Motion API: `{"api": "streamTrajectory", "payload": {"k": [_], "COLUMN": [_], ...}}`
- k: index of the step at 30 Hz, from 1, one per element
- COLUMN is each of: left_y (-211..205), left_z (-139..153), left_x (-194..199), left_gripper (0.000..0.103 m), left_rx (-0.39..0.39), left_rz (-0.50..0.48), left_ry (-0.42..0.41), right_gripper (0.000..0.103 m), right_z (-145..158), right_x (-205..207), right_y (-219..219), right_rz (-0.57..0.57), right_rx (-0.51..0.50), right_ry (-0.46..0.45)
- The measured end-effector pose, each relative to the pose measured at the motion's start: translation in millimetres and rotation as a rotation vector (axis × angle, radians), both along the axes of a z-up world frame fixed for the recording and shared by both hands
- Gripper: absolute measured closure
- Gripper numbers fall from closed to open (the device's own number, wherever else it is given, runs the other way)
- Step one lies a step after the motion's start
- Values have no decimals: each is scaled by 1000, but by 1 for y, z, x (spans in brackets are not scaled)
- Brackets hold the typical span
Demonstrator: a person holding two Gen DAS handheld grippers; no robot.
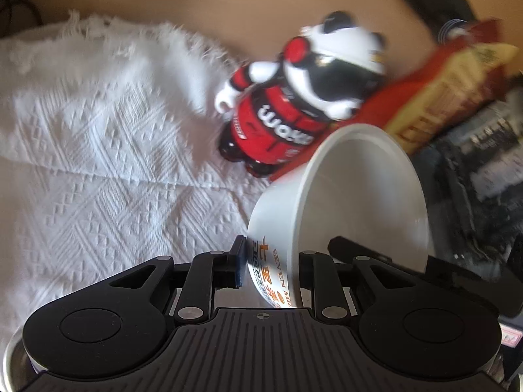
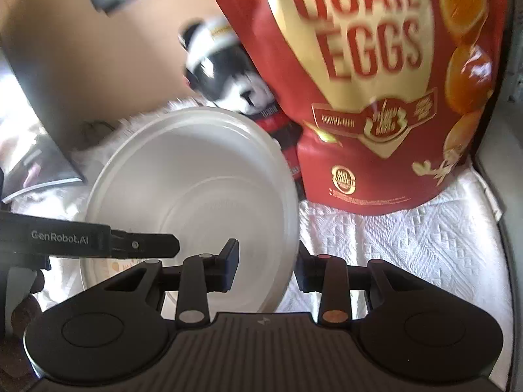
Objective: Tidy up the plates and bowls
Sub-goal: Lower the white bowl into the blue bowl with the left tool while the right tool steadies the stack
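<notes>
A white bowl (image 1: 359,202) with orange print on its side is tilted on edge between the fingers of my left gripper (image 1: 273,264), which is shut on its rim. In the right wrist view the same white bowl (image 2: 202,183) faces me with its inside showing. My right gripper (image 2: 266,264) straddles the bowl's right rim, one finger inside and one outside, and is shut on it. The left gripper's finger (image 2: 143,245) reaches in from the left at the bowl's near rim.
A white textured cloth (image 1: 98,150) covers the surface. A red, black and white panda figure (image 1: 294,98) stands behind the bowl. A big red "Quail Eggs" bag (image 2: 376,81) stands at the right. A metal rim (image 1: 9,362) shows at the lower left.
</notes>
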State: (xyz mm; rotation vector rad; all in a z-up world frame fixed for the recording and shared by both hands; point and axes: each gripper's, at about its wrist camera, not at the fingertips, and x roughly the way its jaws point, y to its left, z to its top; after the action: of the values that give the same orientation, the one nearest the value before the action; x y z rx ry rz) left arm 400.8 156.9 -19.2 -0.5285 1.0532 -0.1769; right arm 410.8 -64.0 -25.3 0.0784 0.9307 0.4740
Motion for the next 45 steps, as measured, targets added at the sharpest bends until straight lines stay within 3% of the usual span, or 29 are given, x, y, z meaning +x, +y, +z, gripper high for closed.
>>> {"api": "streamTrajectory", "payload": {"k": [7,10,19,23,30,37,45], "left_y": [-14,-18,-36,-37,-39,-53,-38], "left_z": [21,21,-20,-28,-22,-1,-3], "left_x": [-40,-60,-103,-105,-112,-124,-124], "left_gripper": [80,80,80,79,78,74,75], "left_rx": [2,-7,10,77,121,265,179], "left_rz": [-118,-157,-289,-292,-357,-416,-402], "left_ry": [27,55,191,175,145,63,133], "right_gripper": [68,68,68,68,68,68,67], "right_z": [32,34,-7,-25,-31,-32,-27], "right_x": [-57,-78,-129,-131,-133,-133,-141], "right_y": [-13,-22,-33,-31,-29,-30,-33], "right_rz": [-44,-65,-105,-132,-155,-154,-130], "right_rx": [5,3,-49,-74,-126,-139,-130], "right_ry": [-59,-39,82,103,95,104,115]}}
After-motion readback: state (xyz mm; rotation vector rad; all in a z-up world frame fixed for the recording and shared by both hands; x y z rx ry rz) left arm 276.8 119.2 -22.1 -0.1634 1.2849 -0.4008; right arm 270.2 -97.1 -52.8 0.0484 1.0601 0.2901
